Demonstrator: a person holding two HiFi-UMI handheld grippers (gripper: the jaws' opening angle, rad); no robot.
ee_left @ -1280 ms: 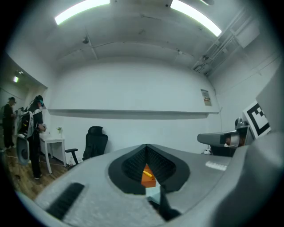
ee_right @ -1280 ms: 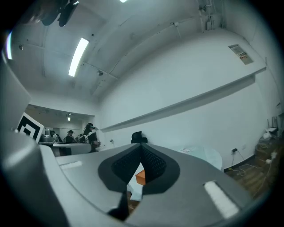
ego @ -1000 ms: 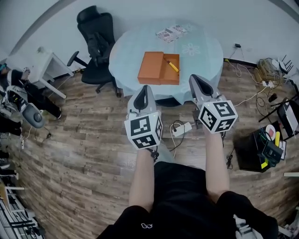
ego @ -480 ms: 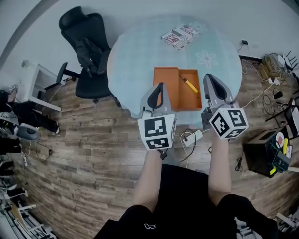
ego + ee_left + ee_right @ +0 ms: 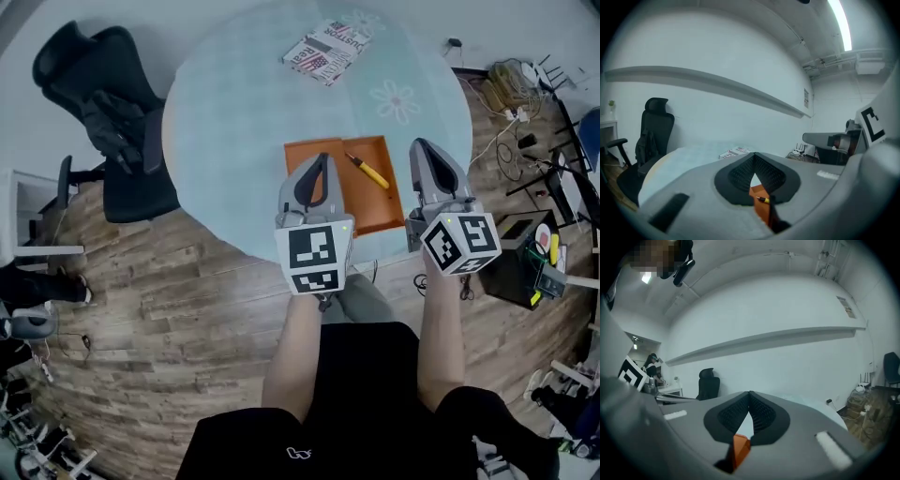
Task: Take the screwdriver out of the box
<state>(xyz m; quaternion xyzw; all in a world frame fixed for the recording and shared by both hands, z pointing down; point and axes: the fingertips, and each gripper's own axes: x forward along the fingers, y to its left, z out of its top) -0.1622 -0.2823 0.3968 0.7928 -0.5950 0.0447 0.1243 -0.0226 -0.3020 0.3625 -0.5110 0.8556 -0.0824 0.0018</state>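
An open orange box (image 5: 328, 161) lies on the round table (image 5: 234, 141) near its front edge. Inside its right half rests a screwdriver (image 5: 367, 171) with a yellow handle, set at a slant. My left gripper (image 5: 322, 159) hovers over the box's left half, shut and holding nothing. My right gripper (image 5: 420, 145) is just right of the box, also shut and empty. In the left gripper view the box (image 5: 761, 211) and the screwdriver (image 5: 763, 199) show below the closed left gripper (image 5: 754, 154). In the right gripper view, a corner of the box (image 5: 739, 448) peeks under the closed right gripper (image 5: 750, 393).
A printed magazine (image 5: 326, 52) lies at the table's far side. A black office chair (image 5: 103, 122) stands to the left of the table. Cables and a power strip (image 5: 516, 75) lie on the wood floor at the right, with a black crate (image 5: 530, 262) beside my right arm.
Both grippers have come forward from over the floor to the table's near edge. The box, once well ahead of them, now sits between and under their tips. Both stay shut.
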